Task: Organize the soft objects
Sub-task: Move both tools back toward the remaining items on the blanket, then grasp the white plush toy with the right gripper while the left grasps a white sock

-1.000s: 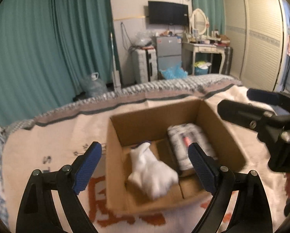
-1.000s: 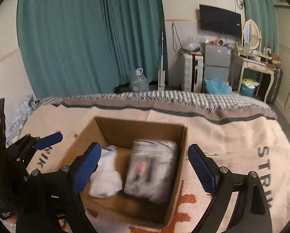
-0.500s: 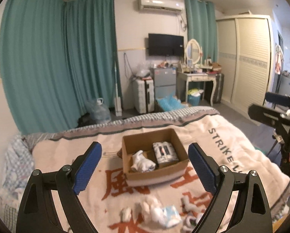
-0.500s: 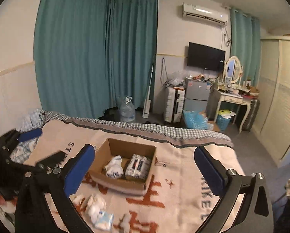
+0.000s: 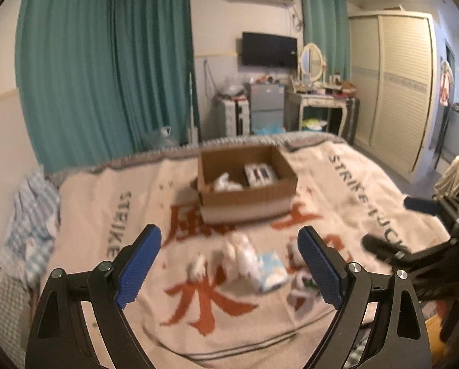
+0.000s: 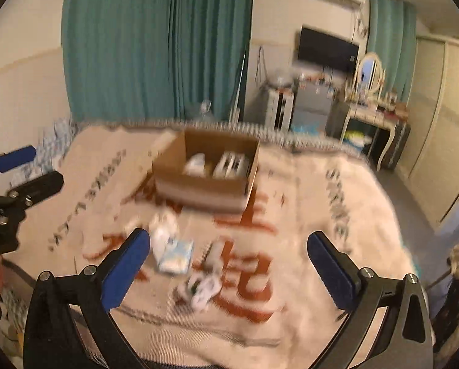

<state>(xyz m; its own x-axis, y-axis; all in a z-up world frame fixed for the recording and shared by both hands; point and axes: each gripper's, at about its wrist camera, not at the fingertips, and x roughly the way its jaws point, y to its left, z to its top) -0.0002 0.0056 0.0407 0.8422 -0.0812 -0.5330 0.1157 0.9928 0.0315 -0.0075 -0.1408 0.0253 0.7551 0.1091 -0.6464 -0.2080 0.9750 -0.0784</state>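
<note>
A brown cardboard box (image 5: 248, 203) (image 6: 198, 186) stands on the bed and holds a white soft bundle (image 5: 226, 184) and a grey wrapped pack (image 5: 258, 173). Nearer me, several white soft items (image 5: 241, 255) (image 6: 163, 233), a light blue pack (image 5: 272, 269) (image 6: 175, 255) and white rolled pieces (image 6: 203, 289) lie loose on the blanket. My left gripper (image 5: 229, 264) is open and empty above the loose pile. My right gripper (image 6: 229, 273) is open and empty, also above the pile.
The bed carries a cream blanket (image 5: 112, 209) with red characters and grey lettering. A checked cloth (image 5: 26, 230) lies at its left edge. Teal curtains, a dresser (image 5: 318, 104) and a wardrobe (image 5: 392, 92) stand beyond the bed.
Both grippers have pulled back from the box, first high up, then lower toward the loose pile near the bed's front. Both stayed open and empty.
</note>
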